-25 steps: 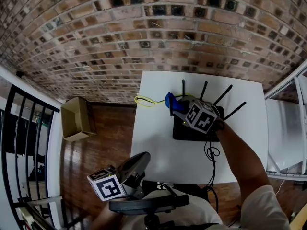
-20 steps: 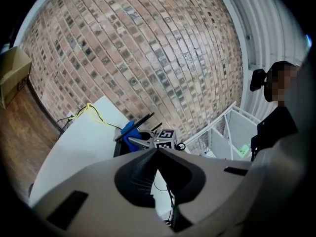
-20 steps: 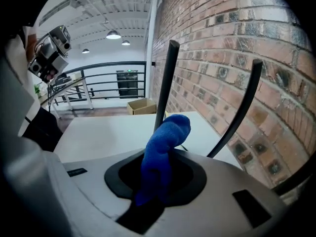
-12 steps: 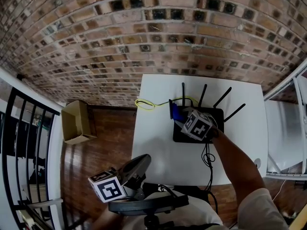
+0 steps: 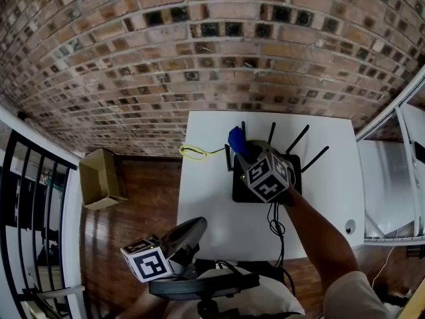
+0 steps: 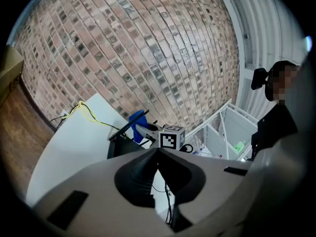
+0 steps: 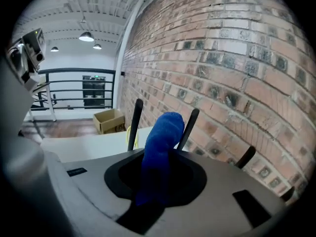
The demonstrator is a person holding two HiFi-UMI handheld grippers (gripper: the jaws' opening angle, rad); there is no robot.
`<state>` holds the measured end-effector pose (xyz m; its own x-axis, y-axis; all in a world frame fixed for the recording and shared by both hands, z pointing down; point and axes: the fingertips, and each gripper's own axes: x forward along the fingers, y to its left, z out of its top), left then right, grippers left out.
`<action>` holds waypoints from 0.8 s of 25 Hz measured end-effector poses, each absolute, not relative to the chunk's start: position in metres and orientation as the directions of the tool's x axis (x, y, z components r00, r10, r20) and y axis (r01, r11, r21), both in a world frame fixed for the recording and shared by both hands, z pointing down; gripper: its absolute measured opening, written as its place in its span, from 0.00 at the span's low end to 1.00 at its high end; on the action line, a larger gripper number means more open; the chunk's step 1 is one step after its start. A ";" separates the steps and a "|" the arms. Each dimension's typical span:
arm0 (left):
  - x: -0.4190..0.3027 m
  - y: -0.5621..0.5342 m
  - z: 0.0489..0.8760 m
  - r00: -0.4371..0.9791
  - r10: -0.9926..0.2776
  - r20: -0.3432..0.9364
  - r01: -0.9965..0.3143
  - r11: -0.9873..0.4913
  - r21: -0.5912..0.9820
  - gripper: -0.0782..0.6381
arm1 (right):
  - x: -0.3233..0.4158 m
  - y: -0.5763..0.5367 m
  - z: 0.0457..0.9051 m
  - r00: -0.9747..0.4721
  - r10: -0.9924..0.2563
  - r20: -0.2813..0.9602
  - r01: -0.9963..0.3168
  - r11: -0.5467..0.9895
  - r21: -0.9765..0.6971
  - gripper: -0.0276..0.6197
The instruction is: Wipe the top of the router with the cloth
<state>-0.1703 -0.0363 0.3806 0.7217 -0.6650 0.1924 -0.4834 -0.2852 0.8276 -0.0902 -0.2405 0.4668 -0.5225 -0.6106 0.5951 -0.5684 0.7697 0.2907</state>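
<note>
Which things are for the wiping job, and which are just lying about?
For the job: blue cloth, gripped in the right tool; black router with antennas.
Just lying about: yellow cable on the white table; brown cardboard box on the floor; left tool, shut and empty.

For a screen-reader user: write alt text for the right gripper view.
The right tongs are shut on a blue cloth that stands up between them. Beyond it, black router antennas rise over a white table, with a brick wall filling the right side.
</note>
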 end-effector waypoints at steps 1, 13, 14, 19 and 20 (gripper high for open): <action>-0.169 -0.037 0.379 0.728 -0.660 0.187 -0.478 -0.292 0.828 0.13 | -0.093 -0.243 0.457 -0.529 -0.623 0.577 -0.577 0.762 0.295 0.20; -0.171 -0.042 0.378 0.741 -0.647 0.182 -0.466 -0.299 0.832 0.13 | -0.101 -0.267 0.431 -0.468 -0.727 0.503 -0.754 0.625 0.202 0.20; -0.172 -0.043 0.378 0.740 -0.647 0.183 -0.467 -0.299 0.832 0.13 | -0.099 -0.268 0.437 -0.457 -0.728 0.512 -0.768 0.613 0.186 0.20; -0.180 -0.044 0.385 0.730 -0.652 0.205 -0.486 -0.284 0.827 0.13 | -0.089 -0.269 0.464 -0.414 -0.723 0.554 -0.819 0.561 0.121 0.20; -0.181 -0.044 0.385 0.731 -0.653 0.200 -0.481 -0.285 0.829 0.13 | -0.087 -0.269 0.470 -0.407 -0.719 0.563 -0.824 0.555 0.112 0.20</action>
